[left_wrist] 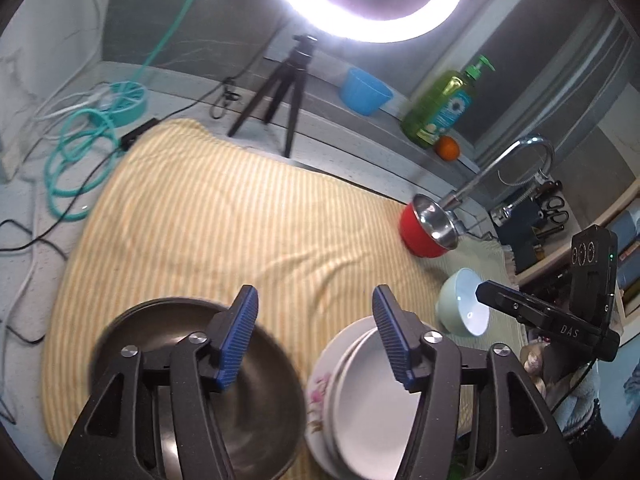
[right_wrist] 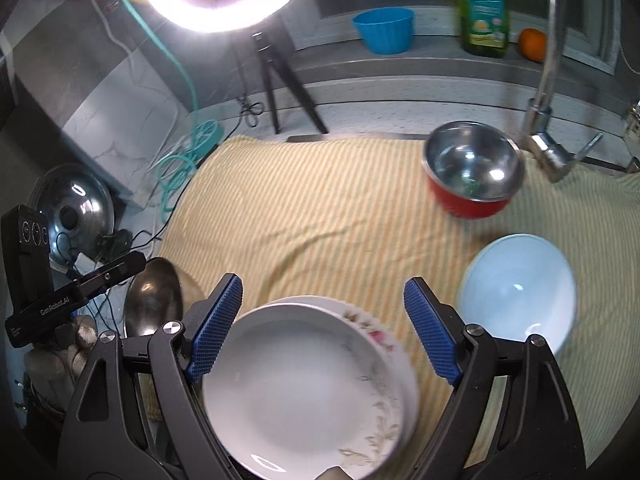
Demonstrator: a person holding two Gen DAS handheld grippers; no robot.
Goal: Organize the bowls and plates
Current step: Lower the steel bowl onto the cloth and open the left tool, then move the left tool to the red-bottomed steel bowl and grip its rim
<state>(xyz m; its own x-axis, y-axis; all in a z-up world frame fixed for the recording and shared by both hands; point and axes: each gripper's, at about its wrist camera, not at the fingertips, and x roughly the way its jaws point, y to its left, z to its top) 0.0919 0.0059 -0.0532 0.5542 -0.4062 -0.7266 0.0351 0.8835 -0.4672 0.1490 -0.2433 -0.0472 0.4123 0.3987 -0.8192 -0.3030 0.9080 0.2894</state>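
Both claws, left gripper and right gripper, spread and empty above stacked white floral-rimmed plates on yellow striped cloth; plates apparently done, next likely nesting pale-blue ceramic bowl with red-sided steel bowl

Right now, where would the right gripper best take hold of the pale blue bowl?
Probably the rim. The pale blue bowl sits upright and open on the striped towel, alone, right of the plate stack. The open right gripper could come from above, one finger inside the wall, one outside.
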